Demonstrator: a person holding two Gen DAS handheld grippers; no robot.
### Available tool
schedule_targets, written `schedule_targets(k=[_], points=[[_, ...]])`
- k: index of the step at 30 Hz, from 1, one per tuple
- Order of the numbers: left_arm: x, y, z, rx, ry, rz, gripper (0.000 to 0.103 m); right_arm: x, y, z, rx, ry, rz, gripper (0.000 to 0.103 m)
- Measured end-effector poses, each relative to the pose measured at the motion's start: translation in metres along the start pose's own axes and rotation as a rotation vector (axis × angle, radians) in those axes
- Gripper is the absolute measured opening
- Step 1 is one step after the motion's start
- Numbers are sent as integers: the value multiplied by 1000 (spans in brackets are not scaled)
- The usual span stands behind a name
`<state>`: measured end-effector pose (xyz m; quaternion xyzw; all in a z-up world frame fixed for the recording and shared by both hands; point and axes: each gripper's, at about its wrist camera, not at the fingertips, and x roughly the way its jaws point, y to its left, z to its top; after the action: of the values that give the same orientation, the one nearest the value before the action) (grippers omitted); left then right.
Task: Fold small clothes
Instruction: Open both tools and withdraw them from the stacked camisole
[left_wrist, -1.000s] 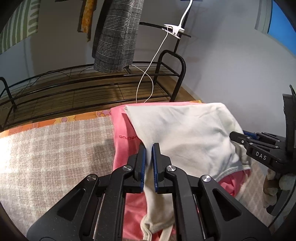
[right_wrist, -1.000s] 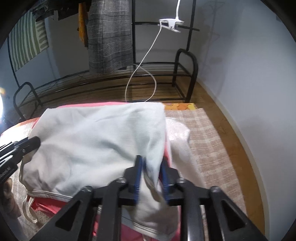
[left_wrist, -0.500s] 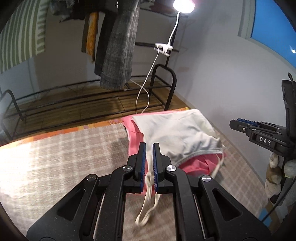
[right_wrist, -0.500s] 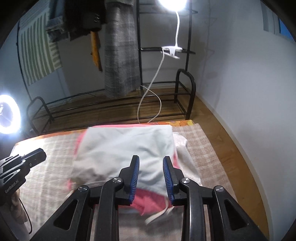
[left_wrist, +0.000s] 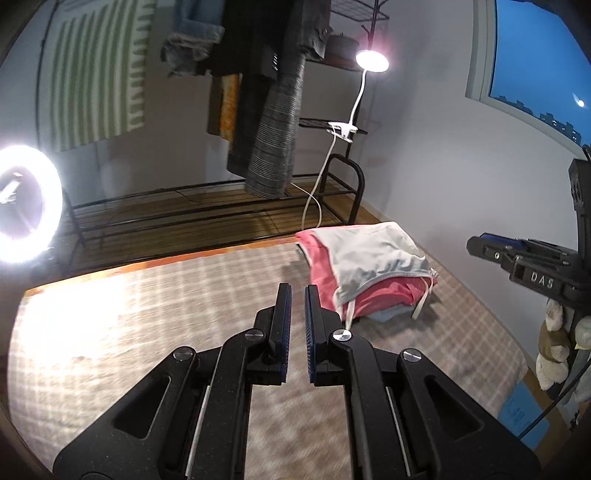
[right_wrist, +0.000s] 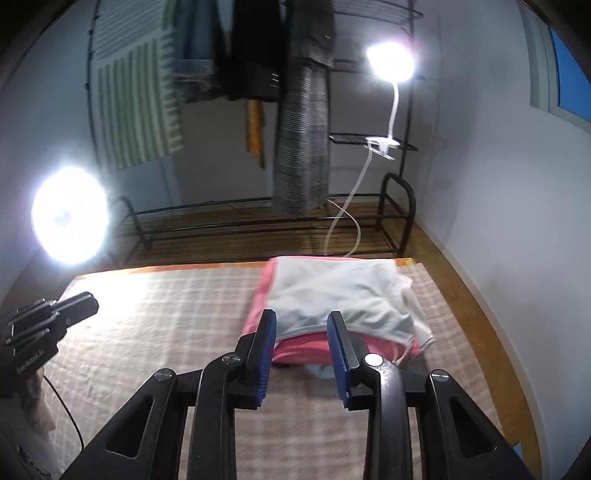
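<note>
Pink and white cloth makes a small stack at the far right of the checked blanket (left_wrist: 155, 325), which covers the surface where the folding is done; whether a bench or a bed is under it I cannot tell. On top lies the white garment (right_wrist: 332, 295), folded flat, with its grey-edged hem toward the near side and thin white cords hanging from the near right corner. It rests on the pink garment (left_wrist: 321, 273), which shows along the left edge and under the near edge, and a bit of pale blue cloth shows at the bottom of the stack. The left gripper (left_wrist: 297, 295) is in the air above bare blanket, to the left of the stack and apart from it, with its jaws narrow, only a thin gap between the blue pads, and nothing is between them. The right gripper (right_wrist: 302, 325) is on the near side of the stack and above it, with its jaws wide and empty. I judge that the fold of the white garment is done and it is placed on the stack, because both grippers are free of it. The near hem is a little uneven and the cords are loose, so some small tidying may be left. No other unfolded clothes lie on the blanket in these views. Behind the blanket stands a black metal rack (right_wrist: 258, 221) with hanging clothes.
</note>
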<state>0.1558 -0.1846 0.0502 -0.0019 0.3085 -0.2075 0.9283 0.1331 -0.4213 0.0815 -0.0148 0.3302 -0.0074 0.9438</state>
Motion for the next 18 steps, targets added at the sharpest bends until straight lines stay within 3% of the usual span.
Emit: schedule_targets(k=[8,16,17,18], points=[[-61,27,-37,2,-30,23,5,-41,61,-41,-11,-27,75,31],[-83,42,-78,-2,-21,41,5,-57,94,-75,-4,-59,70,33],[-83,43,-84,-1,-18,43,8,-57,98,-80,-2,-63,63,34],[-83,44,-89,-3,-15,44,20,-56,100,-84,2,-63,63,36]])
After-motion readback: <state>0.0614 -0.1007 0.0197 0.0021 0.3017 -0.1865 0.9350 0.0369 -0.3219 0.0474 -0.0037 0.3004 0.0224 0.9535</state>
